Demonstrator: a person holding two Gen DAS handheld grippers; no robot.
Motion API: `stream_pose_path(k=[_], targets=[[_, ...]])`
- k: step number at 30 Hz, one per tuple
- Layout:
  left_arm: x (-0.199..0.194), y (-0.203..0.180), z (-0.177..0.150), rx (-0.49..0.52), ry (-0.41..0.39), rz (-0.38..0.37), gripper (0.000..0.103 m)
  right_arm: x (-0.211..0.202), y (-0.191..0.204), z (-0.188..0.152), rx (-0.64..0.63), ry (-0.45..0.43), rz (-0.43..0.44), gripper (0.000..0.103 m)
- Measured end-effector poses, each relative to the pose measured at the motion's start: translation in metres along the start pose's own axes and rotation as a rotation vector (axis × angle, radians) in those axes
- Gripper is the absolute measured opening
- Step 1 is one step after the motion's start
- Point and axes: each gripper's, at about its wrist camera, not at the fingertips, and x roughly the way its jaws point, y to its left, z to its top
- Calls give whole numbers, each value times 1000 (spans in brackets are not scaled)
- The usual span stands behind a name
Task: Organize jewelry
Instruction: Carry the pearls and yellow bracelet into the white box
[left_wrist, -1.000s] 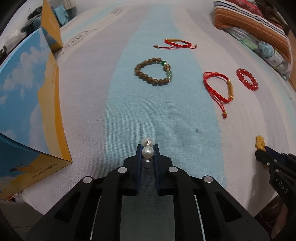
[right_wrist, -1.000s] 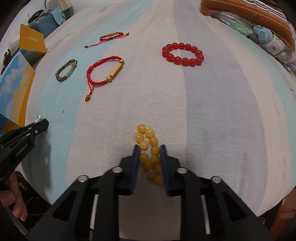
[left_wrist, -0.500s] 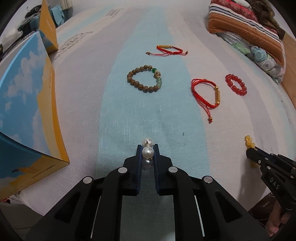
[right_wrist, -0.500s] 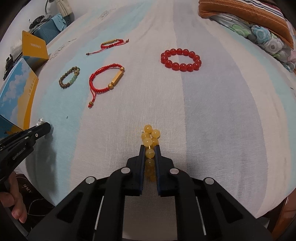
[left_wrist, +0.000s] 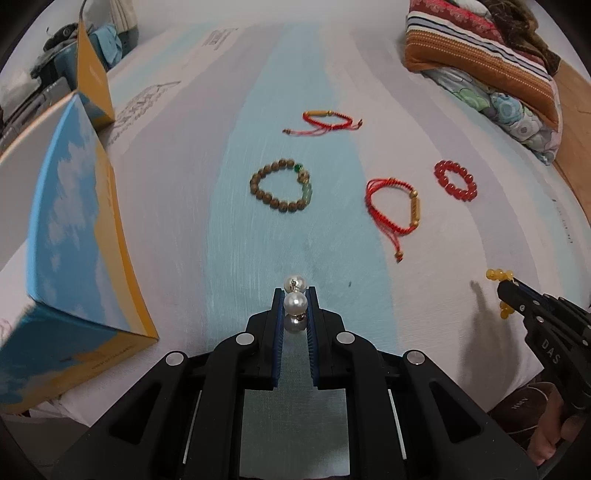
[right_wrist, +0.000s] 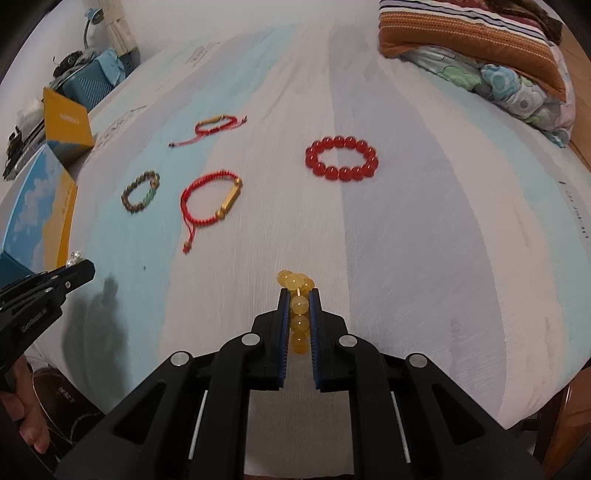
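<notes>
My left gripper (left_wrist: 295, 295) is shut on a white pearl piece (left_wrist: 295, 302) and holds it above the striped sheet; it also shows in the right wrist view (right_wrist: 79, 264). My right gripper (right_wrist: 299, 295) is shut on a yellow bead bracelet (right_wrist: 297, 306), lifted off the sheet; it shows in the left wrist view (left_wrist: 508, 286) too. On the sheet lie a brown bead bracelet (left_wrist: 282, 189), a red cord bracelet with a gold tube (left_wrist: 397, 205), a second red cord bracelet (left_wrist: 325, 120) and a red bead bracelet (right_wrist: 341, 158).
An open blue-and-yellow box (left_wrist: 70, 236) stands at the left, its lid (left_wrist: 92, 81) upright behind it. Folded blankets (left_wrist: 487, 62) lie at the far right. The bed's front edge is just below both grippers.
My right gripper has shut on the yellow bead bracelet and lifted it off the sheet. Both grippers have risen and drawn back a little. The left still holds the pearls.
</notes>
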Motion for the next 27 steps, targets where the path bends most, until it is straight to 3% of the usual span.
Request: stream_pose_path(k=[13,27], targets=[[-44,10,29,11,-75,0,11,-25,12,36,0,-81,-28,9],[-93,49,52,-26,-156,30,11,-64,74,84,-88,-183,-19,9]])
